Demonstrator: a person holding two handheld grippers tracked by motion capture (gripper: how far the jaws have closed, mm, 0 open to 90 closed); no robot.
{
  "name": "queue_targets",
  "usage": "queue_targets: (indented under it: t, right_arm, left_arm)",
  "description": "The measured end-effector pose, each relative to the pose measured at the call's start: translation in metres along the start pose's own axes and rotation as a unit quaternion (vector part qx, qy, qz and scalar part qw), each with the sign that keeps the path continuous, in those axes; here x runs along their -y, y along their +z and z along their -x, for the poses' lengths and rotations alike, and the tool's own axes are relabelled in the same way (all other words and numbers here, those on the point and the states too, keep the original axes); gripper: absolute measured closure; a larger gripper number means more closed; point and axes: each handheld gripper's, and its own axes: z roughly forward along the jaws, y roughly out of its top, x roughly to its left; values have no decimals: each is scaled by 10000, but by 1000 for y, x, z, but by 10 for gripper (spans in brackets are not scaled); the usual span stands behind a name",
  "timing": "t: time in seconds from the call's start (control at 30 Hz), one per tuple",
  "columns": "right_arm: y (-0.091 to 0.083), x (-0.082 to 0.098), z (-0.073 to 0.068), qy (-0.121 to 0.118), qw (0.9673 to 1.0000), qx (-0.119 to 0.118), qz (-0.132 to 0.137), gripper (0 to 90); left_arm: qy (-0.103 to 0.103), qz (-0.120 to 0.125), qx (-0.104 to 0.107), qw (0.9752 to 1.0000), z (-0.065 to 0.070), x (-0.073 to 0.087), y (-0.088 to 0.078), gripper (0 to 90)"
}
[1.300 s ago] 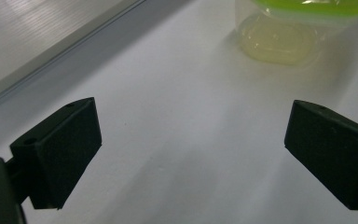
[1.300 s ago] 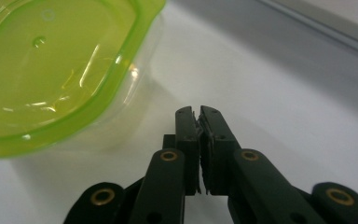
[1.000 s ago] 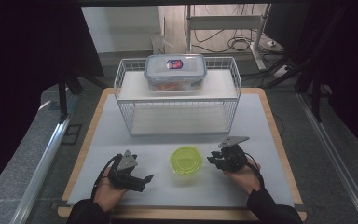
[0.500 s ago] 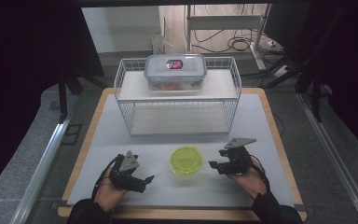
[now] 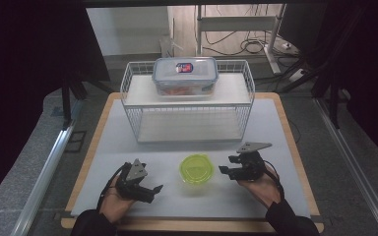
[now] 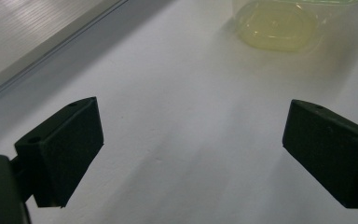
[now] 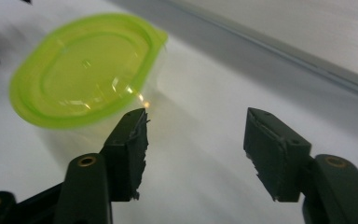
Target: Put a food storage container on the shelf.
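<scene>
A small clear tub with a yellow-green lid (image 5: 195, 169) is seen standing on the white table top (image 5: 275, 128), between the two hand-held grippers. The right gripper (image 5: 225, 170) is held just beside the tub, on its right as seen from above, with the jaws pointed toward it. In the right gripper view the jaws are parted with only bare table between them; they have just been closing a little after opening, and nothing is caught between the pads. The tub (image 7: 86, 70) is shown in that view ahead of the jaws and off to their left, apart from the nearer pad.

The left gripper (image 5: 152, 189) is held near the tub on the other side, low over the table. Its jaws are spread wide in the left gripper view, with nothing between them, and the tub (image 6: 279, 28) is seen ahead and to the right of them, well clear of the pads.

Beyond both grippers a white wire rack (image 5: 133, 88) is placed, and a lidded food box (image 5: 184, 76) is set on its upper shelf.
</scene>
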Motion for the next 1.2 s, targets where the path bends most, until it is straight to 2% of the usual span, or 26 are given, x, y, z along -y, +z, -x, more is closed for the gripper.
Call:
queue_targets:
  t: [0.1,0.13,0.17,0.3,0.4,0.53,0.6,0.63,0.7,0.73,0.77,0.8,0.87,0.93,1.0,1.03,1.07,1.1,1.13,1.2]
  right_arm:
    - [-1,-3,-1,41,9999,-63,89,431]
    - [-1,-6,-1,172,9996,-196,133,441]
    - [-1,-6,-1,172,9996,-196,133,441]
    - [5,-13,-1,395,9975,-560,178,449]
    - [11,-17,0,512,9958,-741,143,464]
    - [19,-19,1,581,9948,-833,19,502]
    - [27,-19,6,846,9904,-1087,-90,540]
    - [27,-19,6,846,9904,-1087,-90,540]
    - [32,-19,8,985,9874,-1229,-118,559]
    - [35,-20,10,1080,9854,-1307,-154,566]
    - [39,-21,12,1227,9811,-1487,-154,585]
    - [39,-21,12,1227,9811,-1487,-154,585]
    - [42,-22,13,1328,9781,-1591,-214,604]
    - [45,-23,15,1390,9765,-1626,-246,639]
    - [48,-22,17,1549,9718,-1756,-269,658]
    - [50,-21,21,1723,9666,-1878,-274,692]
    - [50,-21,21,1723,9666,-1878,-274,692]
    - [51,-20,24,1831,9641,-1899,-303,735]
    - [51,-20,24,1831,9641,-1899,-303,735]
    - [52,-18,26,1942,9597,-2009,-306,744]
  left_arm:
    - [-1,-3,-4,10000,0,0,0,52]
    - [0,-6,-5,10000,0,0,0,52]
    - [0,-4,-6,10000,0,0,0,52]
    - [17,-3,-19,10000,0,0,1,52]
    - [22,-4,-25,10000,0,0,1,52]
    - [32,-6,-28,10000,1,0,1,52]
    - [42,-23,-25,10000,1,0,1,52]
    - [42,-23,-25,10000,1,0,1,52]
    - [48,-26,-26,10000,1,0,1,52]
    - [50,-27,-27,10000,1,0,1,52]
    - [50,-23,-23,10000,1,0,1,52]
    - [50,-23,-23,10000,1,0,1,52]
    - [51,-20,-22,10000,1,0,2,52]
    - [53,-19,-20,10000,1,0,2,52]
    - [54,-20,-19,10000,1,0,2,52]
    - [57,-19,-20,10000,1,0,2,52]
    - [56,-17,-19,10000,1,0,2,52]
    - [55,-18,-17,10000,1,0,2,52]
    - [57,-19,-18,10000,1,0,2,52]
    - [57,-20,-18,10000,1,0,2,52]
